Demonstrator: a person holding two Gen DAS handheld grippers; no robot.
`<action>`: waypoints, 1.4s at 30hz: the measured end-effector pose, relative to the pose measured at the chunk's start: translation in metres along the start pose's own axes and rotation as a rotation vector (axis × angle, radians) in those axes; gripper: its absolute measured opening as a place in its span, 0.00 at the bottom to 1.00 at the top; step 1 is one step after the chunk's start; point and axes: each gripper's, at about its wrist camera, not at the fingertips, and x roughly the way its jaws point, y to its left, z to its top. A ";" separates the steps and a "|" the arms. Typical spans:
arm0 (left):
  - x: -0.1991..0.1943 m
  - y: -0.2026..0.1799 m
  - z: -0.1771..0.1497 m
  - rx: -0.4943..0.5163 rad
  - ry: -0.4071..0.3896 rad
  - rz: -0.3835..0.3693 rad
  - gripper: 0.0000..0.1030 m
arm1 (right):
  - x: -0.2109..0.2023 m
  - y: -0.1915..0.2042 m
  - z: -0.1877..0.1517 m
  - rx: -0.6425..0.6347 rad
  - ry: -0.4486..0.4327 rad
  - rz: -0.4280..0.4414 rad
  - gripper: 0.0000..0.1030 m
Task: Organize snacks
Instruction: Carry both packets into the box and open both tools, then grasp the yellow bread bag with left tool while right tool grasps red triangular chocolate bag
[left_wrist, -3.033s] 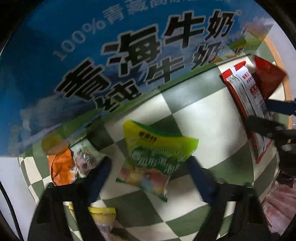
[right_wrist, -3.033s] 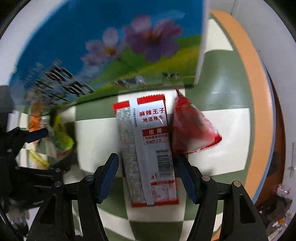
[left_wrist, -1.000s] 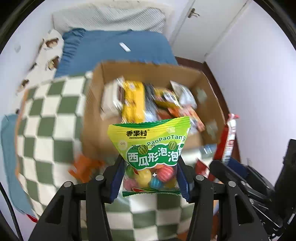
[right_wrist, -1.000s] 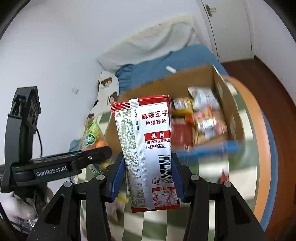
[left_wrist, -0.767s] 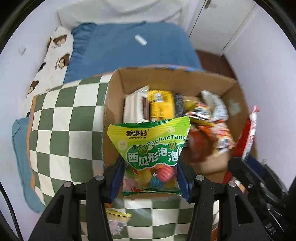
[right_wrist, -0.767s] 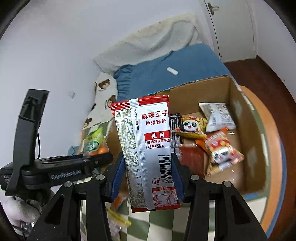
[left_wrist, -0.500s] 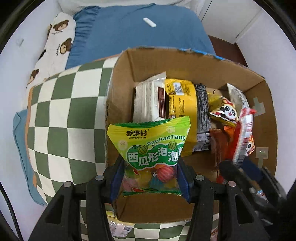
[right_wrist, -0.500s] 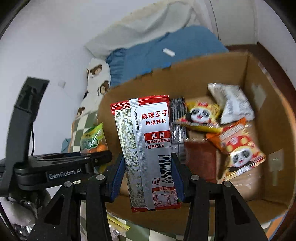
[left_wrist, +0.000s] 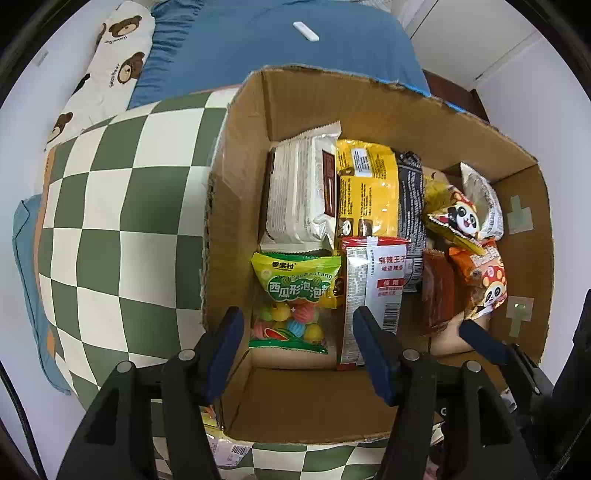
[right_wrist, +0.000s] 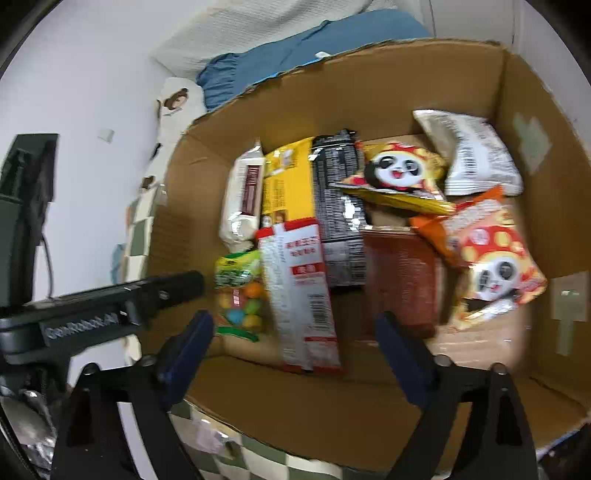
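Left wrist view: the left gripper (left_wrist: 297, 345) hangs over the near wall of the cardboard box (left_wrist: 236, 221) with its fingers spread wide, gripping nothing. Just past them, at 12 o'clock, the green candy bag (left_wrist: 293, 301) lies on the box floor, touching the red-and-white spicy strip packet (left_wrist: 373, 295) at its 3 o'clock. Farther in sit a white wafer pack (left_wrist: 299, 195), a yellow pack (left_wrist: 365, 188) and panda snack bags (left_wrist: 480, 273). The checkered tablecloth (left_wrist: 122, 221) spreads at 9 o'clock. Right wrist view: the right gripper (right_wrist: 293, 345) is likewise wide apart and empty, above the strip packet.
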 end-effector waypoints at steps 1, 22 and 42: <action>-0.002 0.000 -0.001 -0.001 -0.010 0.002 0.58 | -0.003 0.000 0.000 -0.012 -0.009 -0.024 0.93; -0.060 -0.031 -0.055 0.066 -0.259 -0.010 0.58 | -0.101 -0.023 -0.034 -0.077 -0.212 -0.238 0.94; -0.149 -0.050 -0.149 0.105 -0.606 0.003 0.65 | -0.210 -0.006 -0.109 -0.130 -0.451 -0.225 0.94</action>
